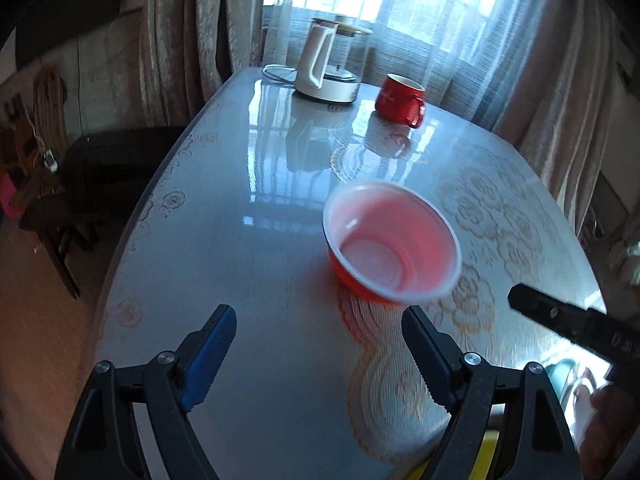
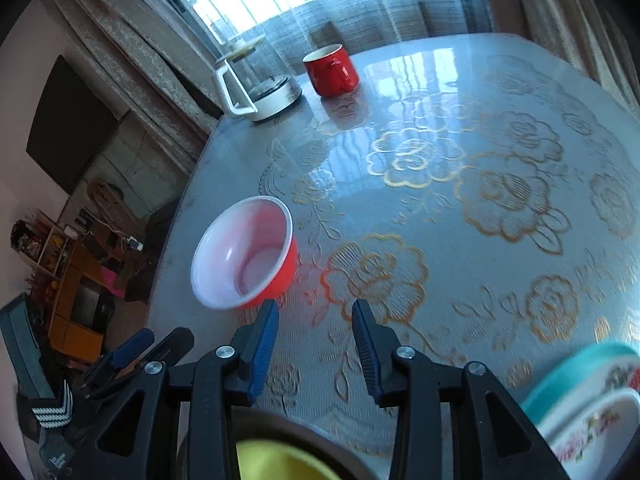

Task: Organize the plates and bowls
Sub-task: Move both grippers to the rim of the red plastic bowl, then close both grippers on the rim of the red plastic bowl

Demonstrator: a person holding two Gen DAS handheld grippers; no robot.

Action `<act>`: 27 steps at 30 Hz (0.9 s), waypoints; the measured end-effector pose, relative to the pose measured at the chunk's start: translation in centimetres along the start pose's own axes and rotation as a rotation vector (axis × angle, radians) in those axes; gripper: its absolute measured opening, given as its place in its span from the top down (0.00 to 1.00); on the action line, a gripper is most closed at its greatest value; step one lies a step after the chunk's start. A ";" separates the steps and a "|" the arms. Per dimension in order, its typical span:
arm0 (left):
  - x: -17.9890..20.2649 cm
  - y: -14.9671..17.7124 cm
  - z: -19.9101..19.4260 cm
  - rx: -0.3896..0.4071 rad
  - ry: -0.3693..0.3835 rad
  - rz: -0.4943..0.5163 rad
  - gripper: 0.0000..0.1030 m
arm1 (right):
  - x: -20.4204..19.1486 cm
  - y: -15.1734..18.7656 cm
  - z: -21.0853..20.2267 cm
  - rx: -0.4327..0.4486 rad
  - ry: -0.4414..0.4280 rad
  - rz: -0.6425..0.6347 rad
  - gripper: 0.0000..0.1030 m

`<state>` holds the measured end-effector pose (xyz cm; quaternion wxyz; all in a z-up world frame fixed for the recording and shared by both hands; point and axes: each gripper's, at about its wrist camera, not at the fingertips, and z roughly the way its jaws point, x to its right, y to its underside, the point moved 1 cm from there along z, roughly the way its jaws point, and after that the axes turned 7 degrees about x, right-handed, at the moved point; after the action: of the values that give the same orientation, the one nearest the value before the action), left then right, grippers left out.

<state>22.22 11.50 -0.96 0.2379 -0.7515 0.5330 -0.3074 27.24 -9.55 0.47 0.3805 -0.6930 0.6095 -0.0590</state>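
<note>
A red bowl (image 1: 390, 242) with a white inside stands on the grey flowered table (image 1: 256, 264); it also shows in the right wrist view (image 2: 246, 254). My left gripper (image 1: 318, 332) is open and empty, just short of the bowl and to its left. My right gripper (image 2: 316, 320) is open and empty, just right of the bowl. A teal-rimmed flowered plate (image 2: 588, 372) with a white flowered dish (image 2: 592, 420) on it sits at the near right. A dark-rimmed yellow bowl (image 2: 280, 460) lies under the right gripper.
A red mug (image 1: 400, 100) and a white glass kettle (image 1: 326, 64) stand at the far end by the curtained window. The table's left edge (image 1: 132, 240) drops to the floor, with a dark chair (image 1: 108, 168) beside it.
</note>
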 end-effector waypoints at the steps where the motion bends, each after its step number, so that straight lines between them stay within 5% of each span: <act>1: -0.1 -0.4 0.5 -0.010 -0.002 -0.010 0.17 | -0.1 -0.3 0.4 -0.004 0.001 -0.004 0.63; 18: -0.2 -2.5 5.5 -0.049 0.010 -0.024 0.20 | -1.3 -2.7 6.9 -0.059 -0.027 -0.065 0.63; 22: -0.1 -2.6 5.9 -0.048 0.010 -0.010 0.30 | -1.1 -2.9 7.9 -0.063 -0.029 -0.076 0.63; 27: 0.6 -2.6 6.6 -0.064 0.023 0.037 0.53 | -1.3 -2.7 8.9 -0.091 -0.054 -0.102 0.77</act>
<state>28.82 11.99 -3.64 0.2131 -0.7453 0.5590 -0.2944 33.91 -4.42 -3.67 0.3616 -0.7409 0.5650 -0.0319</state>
